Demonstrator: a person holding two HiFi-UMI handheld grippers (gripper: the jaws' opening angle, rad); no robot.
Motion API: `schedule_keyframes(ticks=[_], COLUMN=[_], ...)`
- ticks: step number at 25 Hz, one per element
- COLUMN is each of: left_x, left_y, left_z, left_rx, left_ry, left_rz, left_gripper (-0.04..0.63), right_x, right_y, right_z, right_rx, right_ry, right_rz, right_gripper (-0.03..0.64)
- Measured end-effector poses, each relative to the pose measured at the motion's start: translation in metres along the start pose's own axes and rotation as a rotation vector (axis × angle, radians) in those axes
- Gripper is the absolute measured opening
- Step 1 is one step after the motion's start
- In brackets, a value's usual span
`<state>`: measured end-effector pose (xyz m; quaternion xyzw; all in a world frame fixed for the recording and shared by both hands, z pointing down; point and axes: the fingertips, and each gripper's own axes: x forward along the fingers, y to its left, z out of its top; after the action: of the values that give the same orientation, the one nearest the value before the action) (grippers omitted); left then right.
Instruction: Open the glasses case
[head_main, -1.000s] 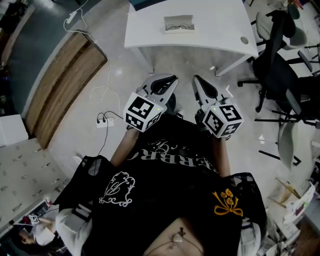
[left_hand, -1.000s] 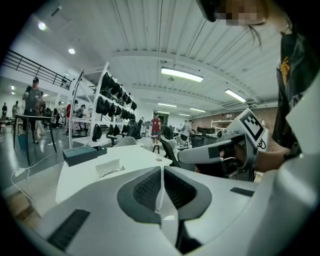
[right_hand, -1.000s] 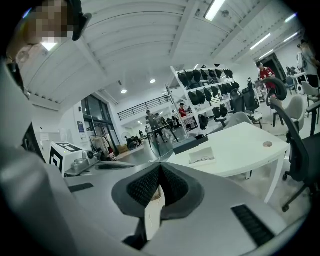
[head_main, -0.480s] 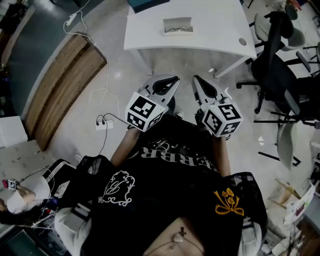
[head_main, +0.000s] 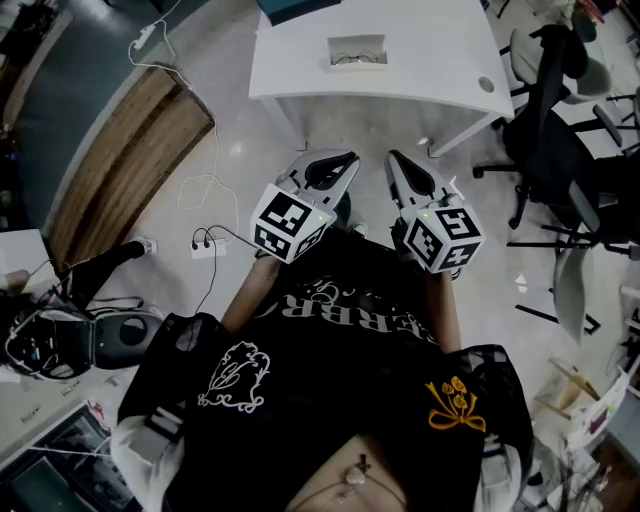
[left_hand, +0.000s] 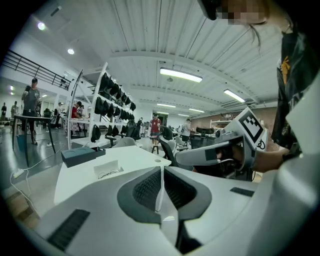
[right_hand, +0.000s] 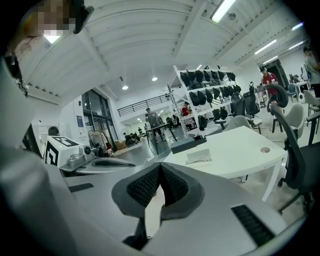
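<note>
A dark flat glasses case (head_main: 295, 8) lies at the far edge of the white table (head_main: 420, 60), cut off by the picture's top; it also shows as a dark box (left_hand: 80, 156) (right_hand: 189, 143) in both gripper views. Nearer on the table stands a white open holder (head_main: 357, 49) with a pair of glasses in it. My left gripper (head_main: 345, 160) and right gripper (head_main: 393, 158) hover side by side over the floor, well short of the table. Both are shut with nothing between the pads (left_hand: 148, 187) (right_hand: 144, 186).
Black office chairs (head_main: 560, 130) crowd the right side of the table. A power strip with cables (head_main: 210, 243) lies on the floor at the left, beside a wooden platform (head_main: 130, 160). Shelves with dark bags (left_hand: 107, 100) and people stand beyond the table.
Both grippers hold still. At the lower left of the head view a person has shifted, and a dark device with cables now shows there.
</note>
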<state>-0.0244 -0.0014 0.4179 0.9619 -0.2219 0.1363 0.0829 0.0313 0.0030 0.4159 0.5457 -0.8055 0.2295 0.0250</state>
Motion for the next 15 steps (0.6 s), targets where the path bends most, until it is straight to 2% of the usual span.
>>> schedule_keyframes(ticks=[15], left_x=[-0.0015], left_y=[-0.0018], left_z=[-0.0028], left_rx=[0.000], left_ry=[0.002], left_rz=[0.000], left_gripper=[0.035], right_x=[-0.0004], right_y=[-0.0021], right_z=[-0.0028], right_rx=[-0.068], right_ry=[0.015], right_rz=[-0.044], right_gripper=[0.014])
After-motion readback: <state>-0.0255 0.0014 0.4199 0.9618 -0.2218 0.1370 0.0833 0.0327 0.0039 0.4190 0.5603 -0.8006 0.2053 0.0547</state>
